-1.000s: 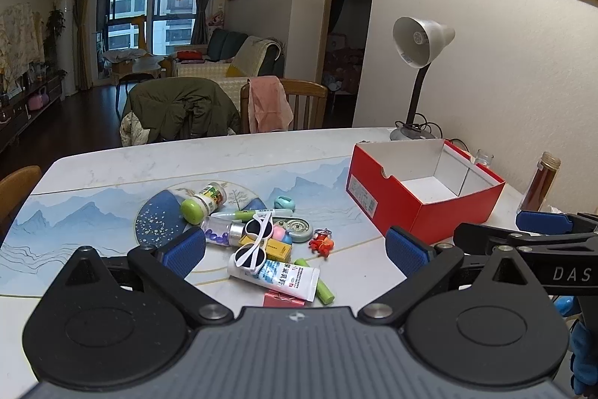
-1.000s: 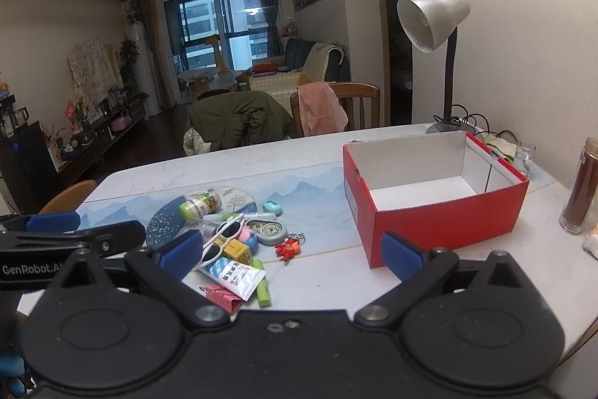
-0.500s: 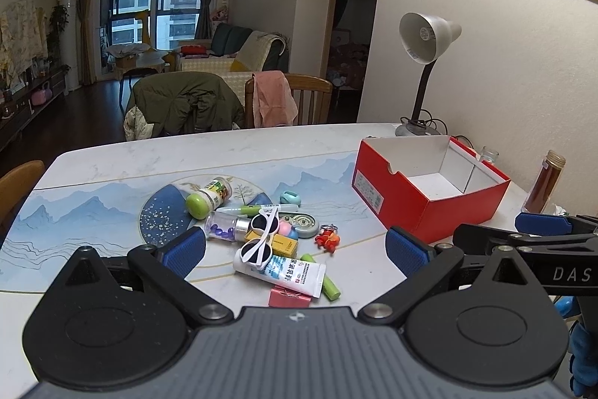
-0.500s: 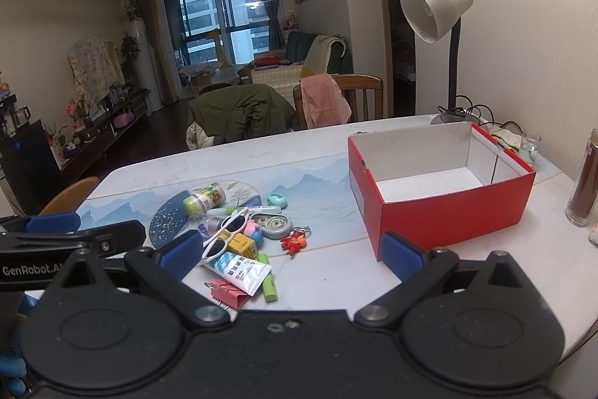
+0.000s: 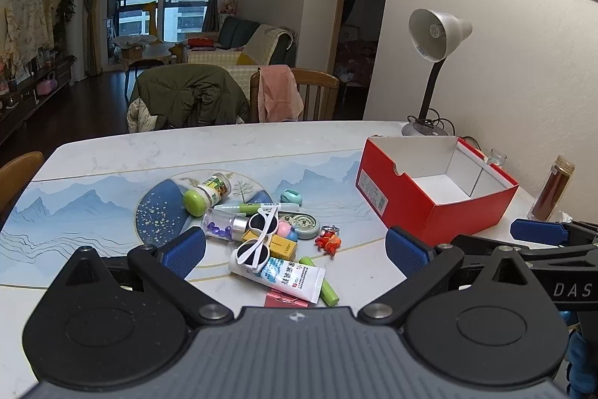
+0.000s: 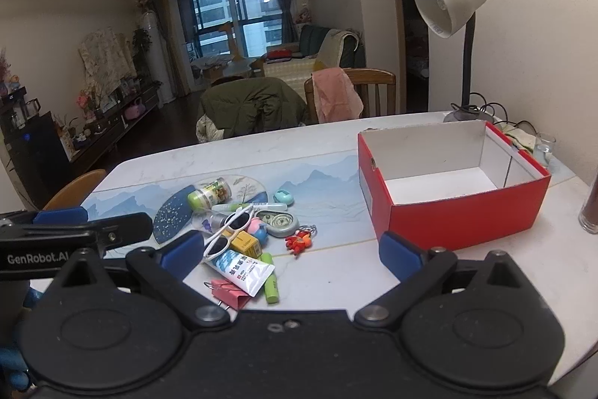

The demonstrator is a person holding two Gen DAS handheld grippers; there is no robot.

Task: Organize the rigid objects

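A heap of small objects lies mid-table: white sunglasses (image 5: 259,236) on a white tube (image 5: 280,275), a green-capped bottle (image 5: 207,194), a clear vial of purple beads (image 5: 224,224), a yellow box (image 5: 282,246), a pink binder clip (image 6: 228,292), a red keychain figure (image 5: 328,241). An empty red box (image 5: 437,191), white inside, stands to the right. My left gripper (image 5: 295,251) is open just short of the heap. My right gripper (image 6: 289,253) is open too, nothing between its fingers, between heap and red box (image 6: 459,182).
A grey desk lamp (image 5: 433,62) stands behind the box by the wall. A brown bottle (image 5: 553,189) and a small glass (image 6: 542,146) sit at the right edge. Chairs draped with a green jacket (image 5: 190,100) and pink cloth (image 5: 278,92) line the far side.
Both grippers have drifted slightly forward and upward, so the heap and the red box sit a little lower in both views. Nothing was taken hold of.
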